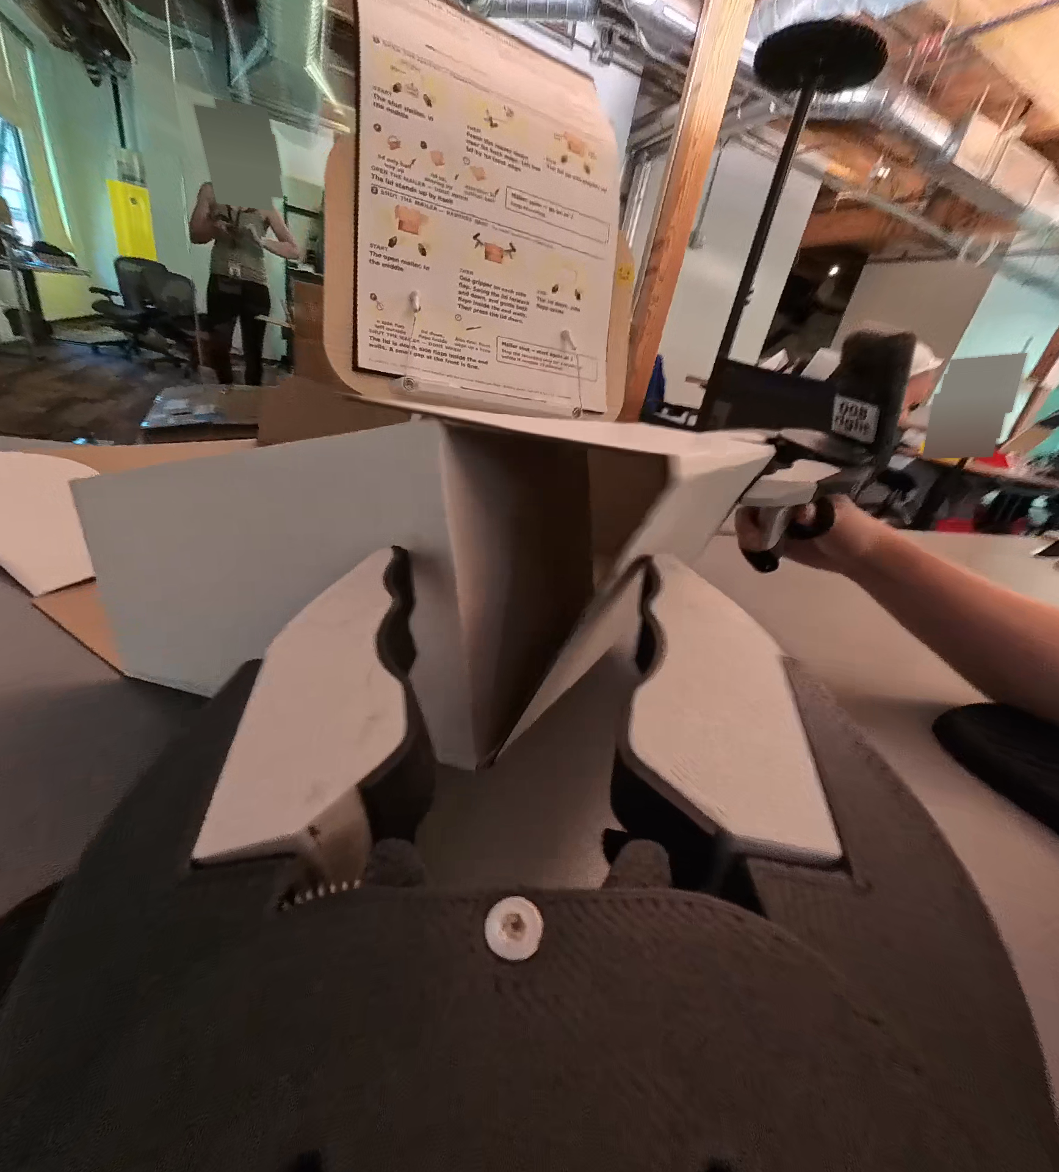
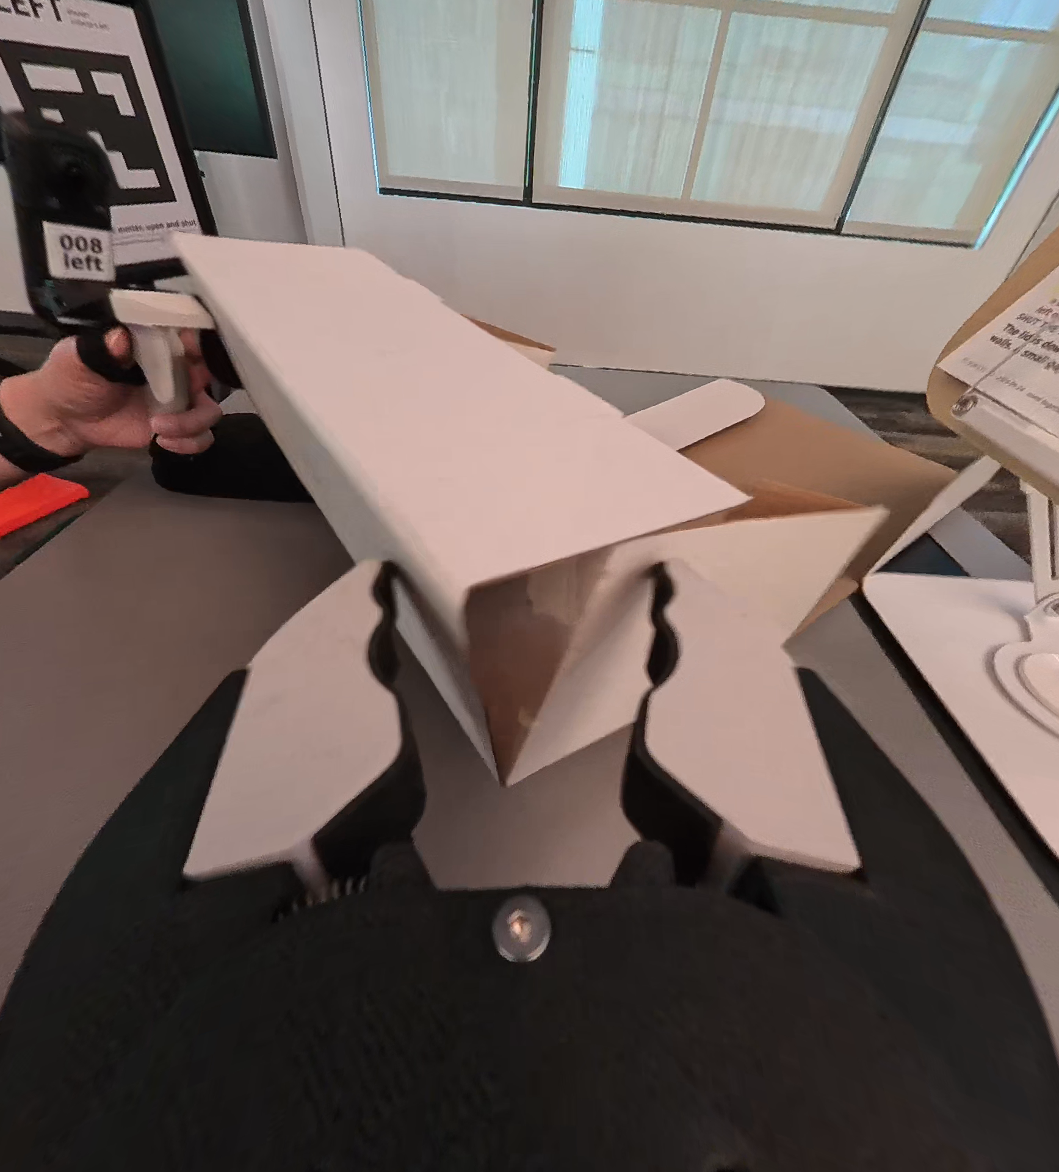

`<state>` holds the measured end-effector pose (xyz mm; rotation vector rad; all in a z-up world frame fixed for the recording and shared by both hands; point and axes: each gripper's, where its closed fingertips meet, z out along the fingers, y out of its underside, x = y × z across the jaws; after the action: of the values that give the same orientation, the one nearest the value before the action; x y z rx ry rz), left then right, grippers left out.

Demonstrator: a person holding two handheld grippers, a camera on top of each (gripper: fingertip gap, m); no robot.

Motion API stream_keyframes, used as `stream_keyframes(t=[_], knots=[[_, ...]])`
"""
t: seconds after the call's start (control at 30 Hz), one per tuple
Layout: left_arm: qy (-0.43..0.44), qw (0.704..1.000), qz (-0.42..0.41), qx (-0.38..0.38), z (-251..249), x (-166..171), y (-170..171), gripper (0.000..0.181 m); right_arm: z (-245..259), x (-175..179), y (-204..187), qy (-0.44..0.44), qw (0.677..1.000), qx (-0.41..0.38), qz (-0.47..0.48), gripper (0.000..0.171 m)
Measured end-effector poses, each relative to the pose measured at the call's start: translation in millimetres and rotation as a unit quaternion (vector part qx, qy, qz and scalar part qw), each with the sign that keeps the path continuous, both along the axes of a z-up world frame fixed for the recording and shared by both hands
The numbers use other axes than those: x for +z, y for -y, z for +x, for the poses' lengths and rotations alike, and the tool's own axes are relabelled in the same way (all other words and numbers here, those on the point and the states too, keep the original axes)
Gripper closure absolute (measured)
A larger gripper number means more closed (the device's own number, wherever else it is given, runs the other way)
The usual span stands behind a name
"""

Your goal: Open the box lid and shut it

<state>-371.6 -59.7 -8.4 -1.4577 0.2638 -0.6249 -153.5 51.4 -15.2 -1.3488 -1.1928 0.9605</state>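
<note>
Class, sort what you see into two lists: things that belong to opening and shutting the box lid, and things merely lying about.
In the job:
box lid
left tongs
right tongs

Lying about:
instruction sheet on stand
orange block
office chair

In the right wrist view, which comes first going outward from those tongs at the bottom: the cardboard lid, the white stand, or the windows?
From the right tongs:
1. The cardboard lid, its end corner between the fingers.
2. The white stand, off to the right on the table.
3. The windows, on the far wall behind everything.
</note>
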Motion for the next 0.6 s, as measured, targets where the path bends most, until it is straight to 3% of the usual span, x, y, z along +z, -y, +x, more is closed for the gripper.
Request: stream_keyframes(t=[0.13, 0.37, 0.6], knots=[[0.065, 0.998, -0.007, 0.006, -8, -4, -1, 0.133, 5, -4, 1, -0.024, 0.997, -0.011, -0.067, 0.109], [0.045, 0.994, -0.072, 0.066, -20, -26, -6, 0.157, 3, -8, -9, -0.043, 0.986, -0.051, -0.150, 0.130], [-0.014, 0.991, -0.106, 0.082, -14, -48, -12, 0.160, 5, -26, -21, 0.059, 0.992, -0.098, -0.060, 0.126]])
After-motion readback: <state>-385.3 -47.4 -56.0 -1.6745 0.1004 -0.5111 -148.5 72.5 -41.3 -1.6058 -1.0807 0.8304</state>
